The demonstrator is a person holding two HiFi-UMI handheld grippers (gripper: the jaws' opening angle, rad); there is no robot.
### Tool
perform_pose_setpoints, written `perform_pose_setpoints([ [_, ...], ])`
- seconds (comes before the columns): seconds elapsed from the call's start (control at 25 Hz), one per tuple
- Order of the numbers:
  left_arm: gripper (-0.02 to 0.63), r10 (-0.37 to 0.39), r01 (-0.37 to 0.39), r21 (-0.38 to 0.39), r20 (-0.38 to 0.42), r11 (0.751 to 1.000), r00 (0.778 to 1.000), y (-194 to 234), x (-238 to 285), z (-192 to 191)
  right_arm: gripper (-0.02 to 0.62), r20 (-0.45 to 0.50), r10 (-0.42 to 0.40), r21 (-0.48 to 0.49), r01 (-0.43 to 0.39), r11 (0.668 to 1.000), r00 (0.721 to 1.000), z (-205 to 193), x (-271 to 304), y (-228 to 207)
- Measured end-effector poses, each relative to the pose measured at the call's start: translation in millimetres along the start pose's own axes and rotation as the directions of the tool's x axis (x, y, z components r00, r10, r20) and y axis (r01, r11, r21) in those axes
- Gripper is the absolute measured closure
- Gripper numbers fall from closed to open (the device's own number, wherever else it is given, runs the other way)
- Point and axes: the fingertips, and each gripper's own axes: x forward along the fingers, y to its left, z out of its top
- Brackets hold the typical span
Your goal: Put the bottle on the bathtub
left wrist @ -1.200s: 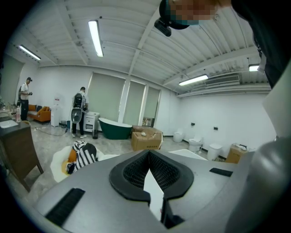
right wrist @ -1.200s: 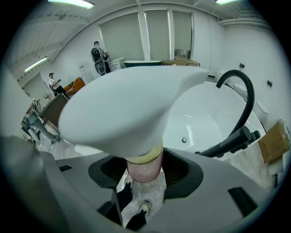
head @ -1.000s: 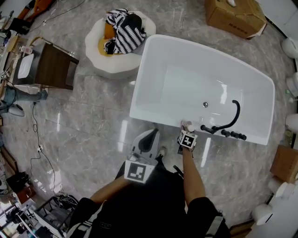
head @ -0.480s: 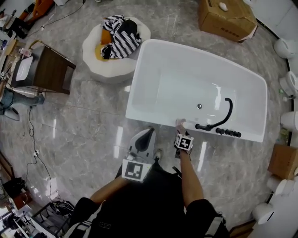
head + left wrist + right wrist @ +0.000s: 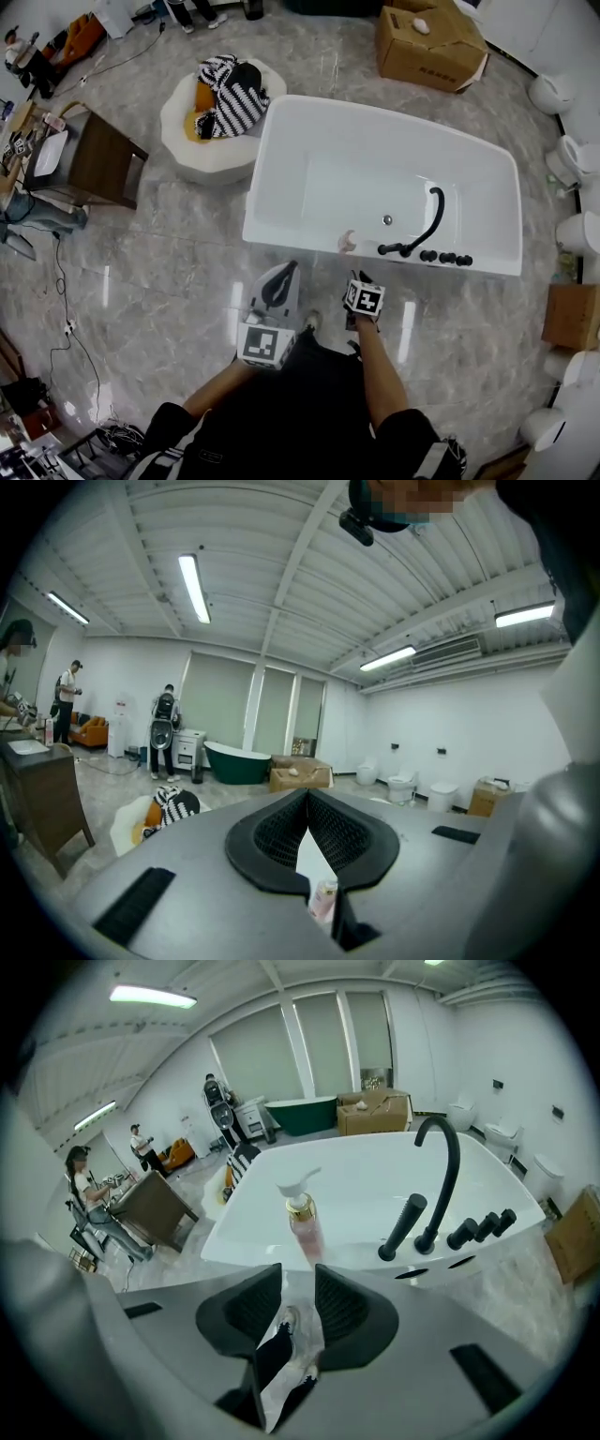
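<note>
A pink pump bottle [image 5: 347, 242] stands upright on the near rim of the white bathtub [image 5: 291, 238], left of the black faucet [image 5: 427, 223]. My right gripper [image 5: 360, 278] hangs just short of the rim, open, with nothing between its jaws. In the right gripper view the bottle [image 5: 306, 1226] stands free beyond the open right gripper [image 5: 298, 1277], on the bathtub [image 5: 246, 1234]. My left gripper [image 5: 279, 273] is over the floor to the left, jaws shut and holding nothing. In the left gripper view the bottle [image 5: 323, 900] shows small through the slit below the left gripper [image 5: 307, 797].
Black knobs [image 5: 448, 258] line the rim right of the faucet. A white pouf with striped clothing [image 5: 214, 117] sits left of the tub, and a wooden cabinet [image 5: 92, 155] stands farther left. A cardboard box [image 5: 429, 42] lies behind the tub, toilets [image 5: 570, 159] at the right.
My right gripper has let go of the bottle and drawn back from the rim. The bottle stays upright there. The left gripper has kept its place.
</note>
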Motion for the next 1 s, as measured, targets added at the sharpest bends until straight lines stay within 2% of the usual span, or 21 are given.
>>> perform_pose_setpoints([
  [0.32,0.589,0.022,-0.022,0.017,-0.008,1.000,1.000,-44,-51,-1,0.575,0.103,0.033,-0.009,-0.032,0.999,0.994,-4,-60,5],
  [0.44,0.589,0.041,-0.041,0.022,-0.001,0.999,0.999,-50,-65,1,0.583,0.133,0.062,-0.004,-0.062,0.998,0.989,-6,-74,11],
  [0.56,0.589,0.031,-0.033,0.064,0.025,0.997,0.999,-55,-72,12,0.584,0.174,0.065,0.001,-0.067,0.998,0.982,0,-94,18],
  [0.72,0.589,0.007,-0.008,0.063,0.018,0.998,1.000,-65,-73,10,0.584,0.252,0.061,0.001,-0.064,0.998,0.966,8,-121,19],
  [1.0,0.589,-0.053,0.051,0.061,0.034,0.997,0.998,-78,-69,10,0.584,0.330,0.059,-0.001,-0.062,0.998,0.942,9,-164,26],
])
